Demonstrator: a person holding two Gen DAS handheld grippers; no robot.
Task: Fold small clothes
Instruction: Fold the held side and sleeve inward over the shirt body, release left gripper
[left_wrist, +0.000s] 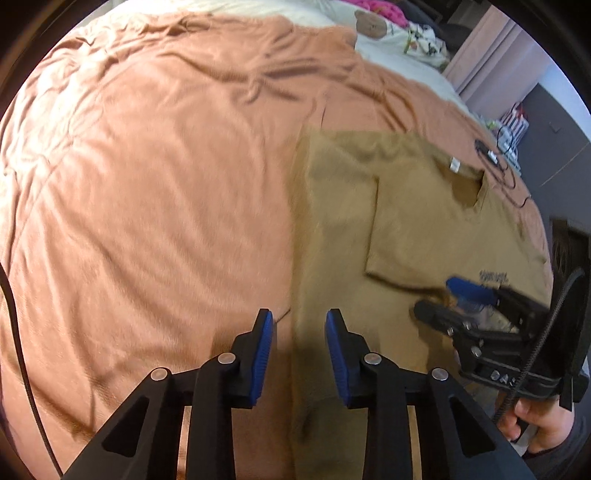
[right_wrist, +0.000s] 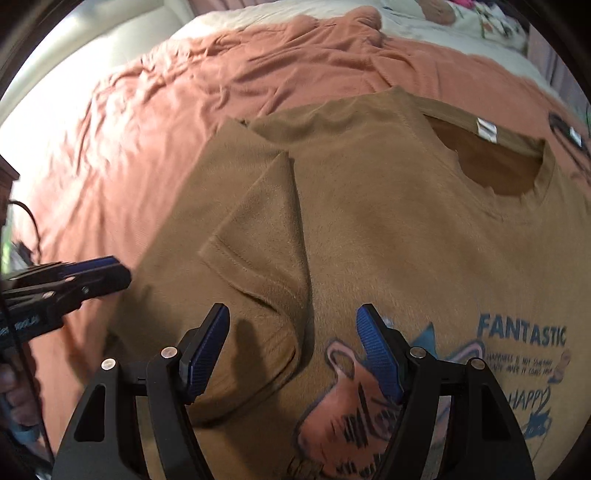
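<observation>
**Inspector:** State of the tools?

**Onlooker:** The left gripper (left_wrist: 299, 354) has its blue pads apart with nothing between them; it hangs above the left edge of the brown T-shirt (right_wrist: 388, 229), where shirt meets the salmon bedspread (left_wrist: 155, 177). The right gripper (right_wrist: 291, 350) is spread wider, pads clear of the cloth, straddling the hem of the folded-in sleeve (right_wrist: 258, 266).

**Inspector:** And the shirt?

**Onlooker:** Flat on the bedspread, print side up, collar (right_wrist: 495, 162) away from the person, one sleeve already turned in over the chest. I judge a side fold to be the step in hand.

**Inspector:** Risks?

**Onlooker:** Three. The left pads sit over the boundary, so they could pinch bedspread along with shirt and drag both. The right pads could catch only the sleeve layer, which would undo the fold when lifted. Unequal lifting between the two would skew the crease.

**Inspector:** Anything else nearby?

**Onlooker:** A black cable (left_wrist: 506, 173) lies beyond the collar, well apart from the grippers; a far sweep might snag it.

**Inspector:** Containers?

**Onlooker:** None on the bed. A striped thing (left_wrist: 515, 122) stands beyond the far edge, possibly a bag; too small and blurred to tell its contents.
</observation>
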